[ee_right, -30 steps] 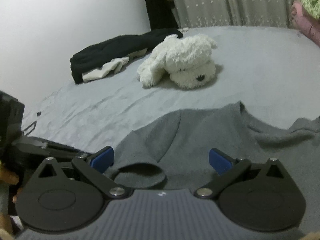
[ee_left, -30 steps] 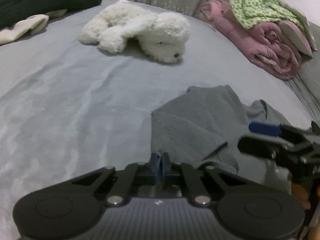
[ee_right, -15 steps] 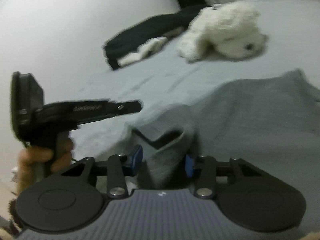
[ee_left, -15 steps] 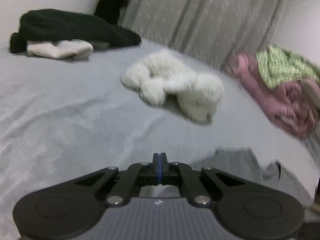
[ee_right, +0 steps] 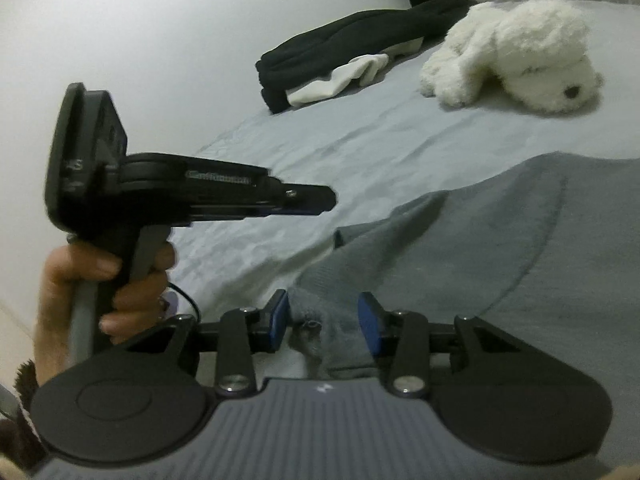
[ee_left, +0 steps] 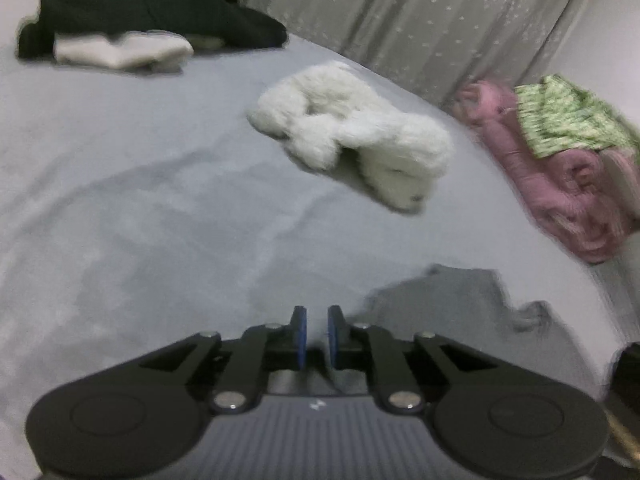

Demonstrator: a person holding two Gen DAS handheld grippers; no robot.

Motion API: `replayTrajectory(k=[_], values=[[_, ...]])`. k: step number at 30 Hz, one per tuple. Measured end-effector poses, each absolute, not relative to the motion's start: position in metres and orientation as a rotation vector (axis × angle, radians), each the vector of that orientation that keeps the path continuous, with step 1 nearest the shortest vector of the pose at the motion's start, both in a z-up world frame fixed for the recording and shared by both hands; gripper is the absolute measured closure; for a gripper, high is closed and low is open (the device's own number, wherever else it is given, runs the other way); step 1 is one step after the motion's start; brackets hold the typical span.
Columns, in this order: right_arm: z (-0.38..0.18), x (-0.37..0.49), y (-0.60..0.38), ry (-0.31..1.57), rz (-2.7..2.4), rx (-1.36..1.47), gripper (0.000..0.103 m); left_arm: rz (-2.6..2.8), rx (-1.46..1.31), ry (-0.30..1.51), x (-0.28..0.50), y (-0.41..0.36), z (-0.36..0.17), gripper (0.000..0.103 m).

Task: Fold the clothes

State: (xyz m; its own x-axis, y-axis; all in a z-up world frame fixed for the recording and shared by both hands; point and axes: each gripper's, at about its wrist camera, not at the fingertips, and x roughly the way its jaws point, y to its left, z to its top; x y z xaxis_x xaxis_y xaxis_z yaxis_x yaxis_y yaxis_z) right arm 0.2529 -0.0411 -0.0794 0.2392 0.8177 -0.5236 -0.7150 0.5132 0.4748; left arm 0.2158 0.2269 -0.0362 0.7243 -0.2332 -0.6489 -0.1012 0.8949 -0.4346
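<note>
Our right gripper (ee_right: pixel 323 322) clamps a bunched cuff of the grey sweater (ee_right: pixel 520 264) lying near us on the bed (ee_right: pixel 360 136) (soft, floppy, best gripped at hems); our left gripper (ee_left: pixel 317 336), jaws just parting, holds nothing

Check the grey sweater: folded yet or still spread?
Mostly spread: the grey sweater lies flat on the bed, one bunched cuff between the right claw's pads.

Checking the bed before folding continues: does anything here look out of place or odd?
A white plush dog lies on its side mid-bed among the clothes. The grey sweater is rumpled, a bunched edge pinched in the right gripper.
</note>
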Motion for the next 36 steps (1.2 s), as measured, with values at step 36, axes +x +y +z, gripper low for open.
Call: replayTrajectory(k=[36], values=[[-0.066,0.261,-0.069,0.748,0.941,0.167,0.097,-0.337,-0.632,0.905,0.224,0.215,-0.046,0.061]])
